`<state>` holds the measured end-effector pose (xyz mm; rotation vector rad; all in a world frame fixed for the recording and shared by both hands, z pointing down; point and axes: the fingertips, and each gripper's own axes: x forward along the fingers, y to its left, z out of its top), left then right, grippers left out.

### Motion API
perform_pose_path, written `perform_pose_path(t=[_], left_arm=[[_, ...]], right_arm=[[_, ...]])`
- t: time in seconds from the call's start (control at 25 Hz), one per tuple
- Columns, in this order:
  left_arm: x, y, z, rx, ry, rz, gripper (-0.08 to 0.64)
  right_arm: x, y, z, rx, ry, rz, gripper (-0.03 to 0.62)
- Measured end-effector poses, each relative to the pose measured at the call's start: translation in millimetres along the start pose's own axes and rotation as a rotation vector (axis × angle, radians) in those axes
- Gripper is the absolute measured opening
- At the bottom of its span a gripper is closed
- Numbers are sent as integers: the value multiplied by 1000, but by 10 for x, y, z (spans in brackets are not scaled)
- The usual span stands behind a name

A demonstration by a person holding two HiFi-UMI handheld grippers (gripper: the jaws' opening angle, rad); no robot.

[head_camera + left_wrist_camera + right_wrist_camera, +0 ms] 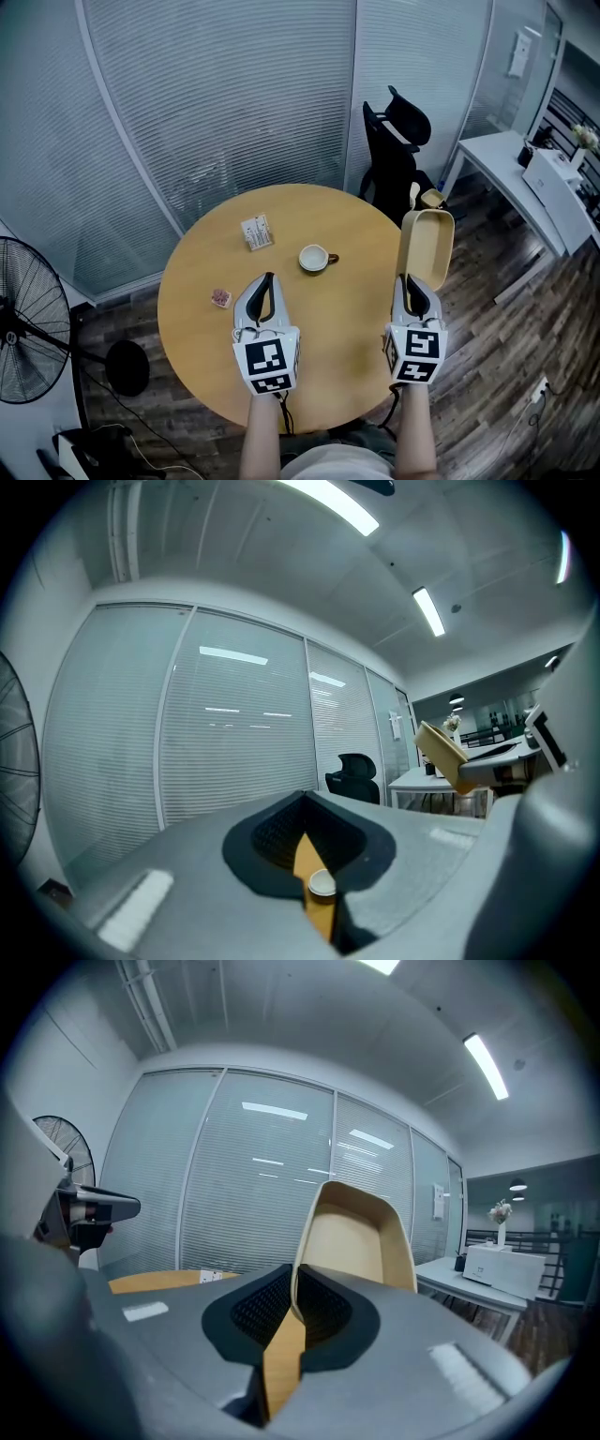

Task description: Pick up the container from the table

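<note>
Since right gripper is clamped on container rim, off the table at 3 o'clock, squeeze firmly, avoid tilting; left gripper jaws together, empty.

The tan container looks matt, perhaps plastic, and the round table is smooth light wood.

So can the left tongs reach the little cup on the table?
Probably yes. The cup stands on bare table just ahead of the left tongs, with nothing between them. The tongs look shut, though, so they would need to open first.
</note>
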<state>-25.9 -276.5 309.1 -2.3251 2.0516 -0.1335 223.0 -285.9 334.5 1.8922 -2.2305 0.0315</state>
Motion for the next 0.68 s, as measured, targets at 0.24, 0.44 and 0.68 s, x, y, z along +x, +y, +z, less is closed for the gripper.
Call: perform_pose_path(t=[0.24, 0.44, 0.68], left_arm=[[19, -3, -17, -5, 3, 0, 0], [23, -9, -25, -5, 6, 3, 0], [33, -35, -26, -3, 5, 1, 0]], right_arm=[[9, -40, -24, 3, 3, -10, 46], [14, -56, -40, 2, 6, -11, 47], [24, -76, -47, 3, 5, -12, 47]])
